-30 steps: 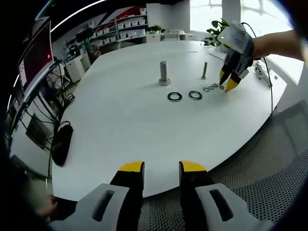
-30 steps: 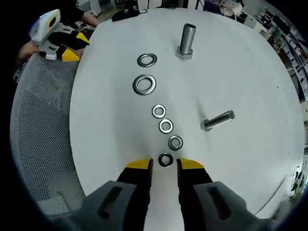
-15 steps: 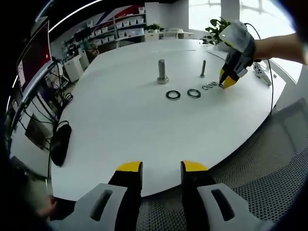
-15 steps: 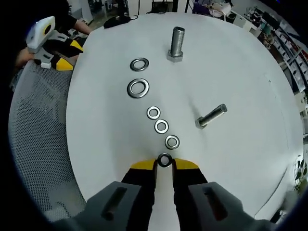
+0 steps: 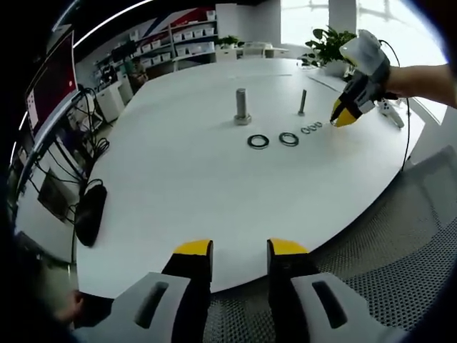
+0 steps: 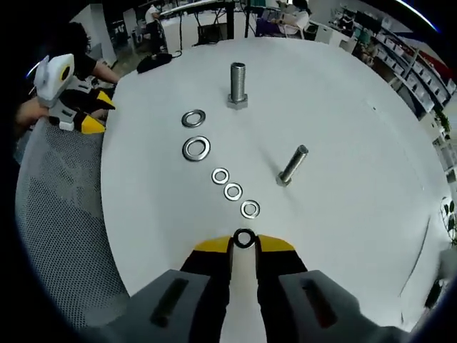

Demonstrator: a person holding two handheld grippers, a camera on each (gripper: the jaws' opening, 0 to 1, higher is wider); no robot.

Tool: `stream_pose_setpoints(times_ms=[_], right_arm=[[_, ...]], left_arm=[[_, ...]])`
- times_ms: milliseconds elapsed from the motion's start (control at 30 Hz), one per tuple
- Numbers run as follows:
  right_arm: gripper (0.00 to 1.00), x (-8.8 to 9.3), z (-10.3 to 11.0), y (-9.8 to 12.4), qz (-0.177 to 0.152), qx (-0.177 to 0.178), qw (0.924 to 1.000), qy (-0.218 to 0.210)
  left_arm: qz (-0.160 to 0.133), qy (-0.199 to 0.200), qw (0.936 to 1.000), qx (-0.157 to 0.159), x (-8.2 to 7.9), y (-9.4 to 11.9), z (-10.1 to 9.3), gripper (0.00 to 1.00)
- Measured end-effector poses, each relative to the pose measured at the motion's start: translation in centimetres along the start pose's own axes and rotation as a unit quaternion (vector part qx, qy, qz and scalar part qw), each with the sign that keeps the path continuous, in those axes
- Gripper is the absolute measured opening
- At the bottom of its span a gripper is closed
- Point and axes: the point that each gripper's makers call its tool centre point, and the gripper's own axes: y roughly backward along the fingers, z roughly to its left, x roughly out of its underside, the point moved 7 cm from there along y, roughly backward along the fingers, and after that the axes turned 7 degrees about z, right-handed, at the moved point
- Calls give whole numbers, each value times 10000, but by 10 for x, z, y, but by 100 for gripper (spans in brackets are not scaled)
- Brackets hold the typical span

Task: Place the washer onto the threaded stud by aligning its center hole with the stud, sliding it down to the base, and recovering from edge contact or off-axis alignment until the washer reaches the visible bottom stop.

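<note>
My right gripper (image 6: pixel 244 244) is shut on a small steel washer (image 6: pixel 244 238), held edge-on between its yellow tips above the white table (image 6: pixel 357 186). Ahead stands the thin threaded stud (image 6: pixel 292 165), and farther off a thick bolt (image 6: pixel 238 84). Three small washers (image 6: pixel 233 191) lie in a row just past the tips, then two large washers (image 6: pixel 196 148). In the left gripper view, the right gripper (image 5: pixel 348 114) hovers right of the thin stud (image 5: pixel 303 102) and thick bolt (image 5: pixel 242 107). My left gripper (image 5: pixel 240 248) is open at the table's near edge.
A black pouch (image 5: pixel 91 212) lies at the table's left edge. A grey mesh chair (image 5: pixel 400 236) stands by the table's right side. The left gripper (image 6: pixel 71 100) shows beside the mesh chair (image 6: pixel 57 214) in the right gripper view. Shelves and plants are far behind.
The right gripper's jaws closed on the nearest small washer and lifted it off the table, leaving three small ones in the row. The left gripper stayed where it was.
</note>
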Motion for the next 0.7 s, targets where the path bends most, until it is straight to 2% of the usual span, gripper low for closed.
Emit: stream_pose_setpoints(times_ms=[100,167,700], right_arm=[[14,-8,0,7,-288,-120,9987,-407],[14,-13,-2,13,-432,-106,9976,-531],[14,-50,-16,31,-584,318,9978,7]], left_arm=[[-8,-12,10000,14,0,0,0,28],[-58,-9,10000,31,-1,1,0,27],[-42,18,10000,20,0,0,0,27]])
